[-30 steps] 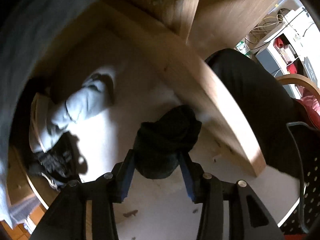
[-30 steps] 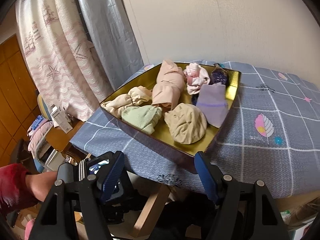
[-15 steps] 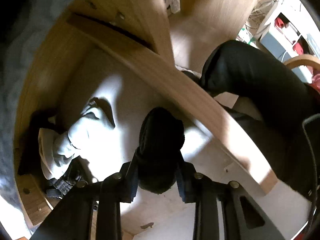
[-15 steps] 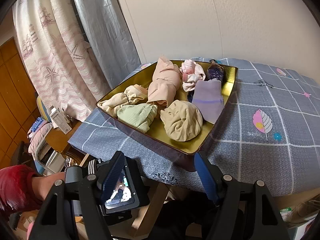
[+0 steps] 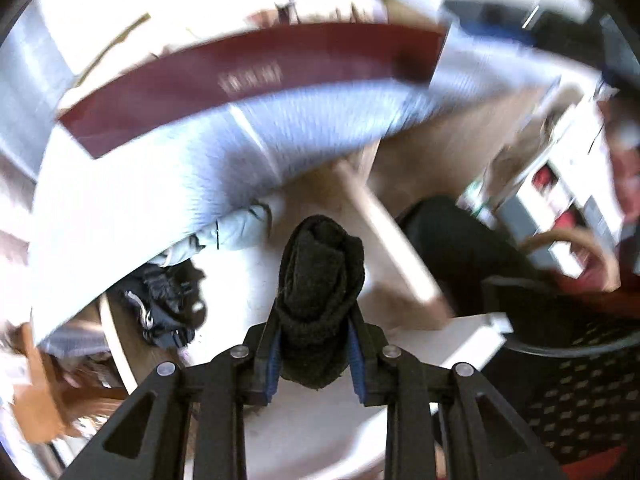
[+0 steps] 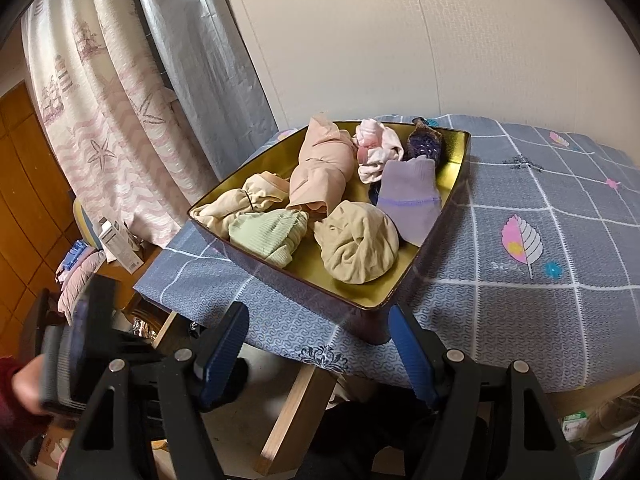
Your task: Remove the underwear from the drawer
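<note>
My left tool [image 5: 316, 354] is clenched round the rolled black underwear [image 5: 320, 292], soft and light, best pinched mid-bundle so it won't unroll, while my right tool [image 6: 318, 350] gapes empty.

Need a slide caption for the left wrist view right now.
Left hand-held gripper clamps a rolled black fabric bundle above the white drawer bottom.

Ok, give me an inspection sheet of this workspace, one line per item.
Surface: table under grey checked cloth.
Job's things: black rolled underwear clamped by left gripper; drawer below holds a pale blue piece and a dark bundle.
Clutter: gold tray of rolled garments on the table.
Grippers: left shut on underwear; right gripper open, empty.
Cables: nothing seen.
Surroundings: patterned curtains, plain wall.
</note>
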Tool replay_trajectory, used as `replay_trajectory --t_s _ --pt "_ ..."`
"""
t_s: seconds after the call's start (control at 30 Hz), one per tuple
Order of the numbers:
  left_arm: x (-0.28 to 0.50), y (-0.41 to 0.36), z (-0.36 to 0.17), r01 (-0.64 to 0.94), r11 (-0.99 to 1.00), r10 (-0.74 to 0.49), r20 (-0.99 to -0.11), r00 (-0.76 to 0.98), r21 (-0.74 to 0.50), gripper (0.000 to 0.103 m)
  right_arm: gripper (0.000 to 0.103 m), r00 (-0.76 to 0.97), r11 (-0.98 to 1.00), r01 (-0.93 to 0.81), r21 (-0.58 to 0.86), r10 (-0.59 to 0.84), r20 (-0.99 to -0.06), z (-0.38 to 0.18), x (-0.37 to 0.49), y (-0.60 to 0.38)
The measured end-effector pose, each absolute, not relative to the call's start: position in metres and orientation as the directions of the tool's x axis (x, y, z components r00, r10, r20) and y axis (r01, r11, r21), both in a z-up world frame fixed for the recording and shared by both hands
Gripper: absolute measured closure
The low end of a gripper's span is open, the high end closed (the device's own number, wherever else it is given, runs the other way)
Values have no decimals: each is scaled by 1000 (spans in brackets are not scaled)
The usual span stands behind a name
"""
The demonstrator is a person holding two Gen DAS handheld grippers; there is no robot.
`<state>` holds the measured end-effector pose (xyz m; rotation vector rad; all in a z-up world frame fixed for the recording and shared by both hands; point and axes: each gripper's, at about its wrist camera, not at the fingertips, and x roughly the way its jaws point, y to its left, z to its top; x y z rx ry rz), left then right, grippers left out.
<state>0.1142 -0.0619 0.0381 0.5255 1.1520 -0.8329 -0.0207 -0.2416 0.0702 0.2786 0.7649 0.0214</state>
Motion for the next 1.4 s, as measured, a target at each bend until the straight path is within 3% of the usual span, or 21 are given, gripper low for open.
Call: replay_trajectory --t_s 0.2,0.37,0.57,0.77,0.93,1.13,1.4 --pt "101 -46 97 749 639 -488 -844 221 -173 76 30 729 963 77 257 122 -674 70 -19 -242" --pt "139 -65 142 724 685 -483 -795 368 -81 76 30 735 964 60 260 134 -665 70 -21 -240" --pt "217 -109 118 643 766 -422 -773 474 -24 76 30 757 971 7 239 151 -636 72 -29 -231" --pt "286 -136 81 573 812 -420 -794 440 -112 75 30 770 970 -40 238 182 -612 71 -34 -231" --pt "310 -149 76 552 831 -388 -780 491 -66 71 30 759 970 -92 224 214 -615 65 -35 -223" --pt "305 -137 73 525 842 -411 -781 471 -127 60 30 739 970 -128 206 232 -633 58 -32 -213" --pt "238 -114 69 544 836 -290 -793 537 63 60 30 728 972 -122 203 227 -647 53 -28 -205"
